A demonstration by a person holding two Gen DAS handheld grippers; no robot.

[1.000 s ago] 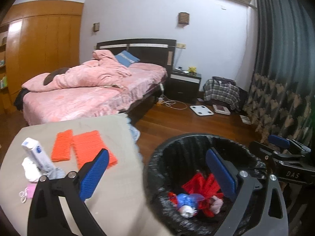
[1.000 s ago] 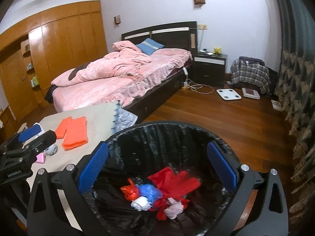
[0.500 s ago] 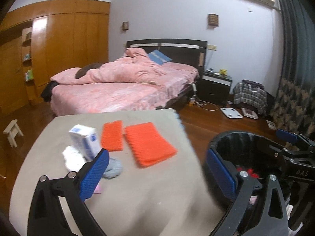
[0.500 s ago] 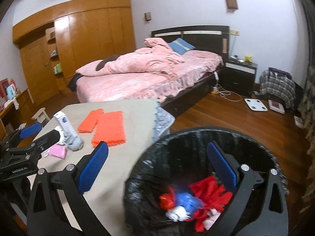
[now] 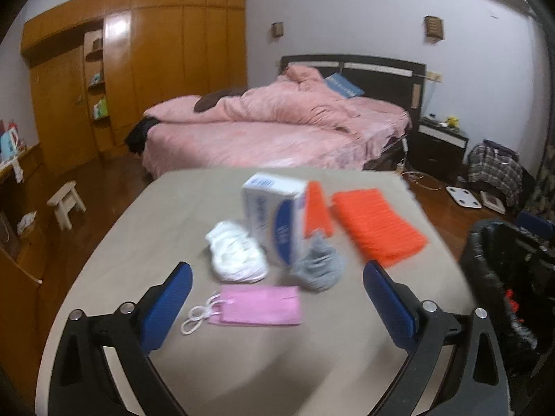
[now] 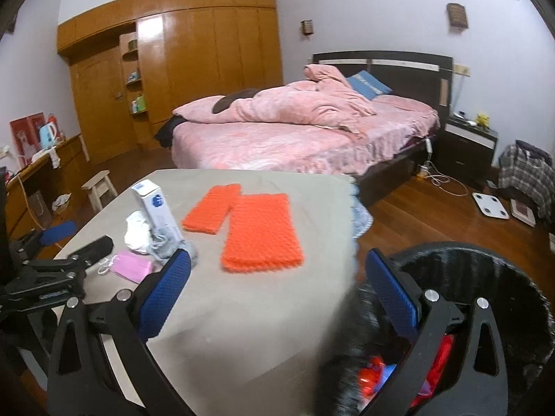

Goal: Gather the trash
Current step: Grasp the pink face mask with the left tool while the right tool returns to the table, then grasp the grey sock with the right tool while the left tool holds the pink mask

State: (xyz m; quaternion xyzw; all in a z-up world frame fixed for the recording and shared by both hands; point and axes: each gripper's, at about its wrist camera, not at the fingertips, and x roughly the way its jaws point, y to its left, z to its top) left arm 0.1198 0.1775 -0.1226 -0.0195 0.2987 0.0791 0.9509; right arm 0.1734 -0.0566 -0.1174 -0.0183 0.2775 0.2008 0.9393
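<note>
Blue-padded left tool (image 5: 275,298) hovers spread wide over pink mask (image 5: 260,305)

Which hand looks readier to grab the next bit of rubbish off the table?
Probably the left. The left gripper is open and faces the pink mask, with the white wad just beyond. The right gripper, also open, sits by the bin.

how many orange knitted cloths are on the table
2. A narrow orange knitted cloth lies beside the upright white and blue box; a wider orange knitted cloth lies just right of it, toward the beige table edge. None seem hidden.
</note>
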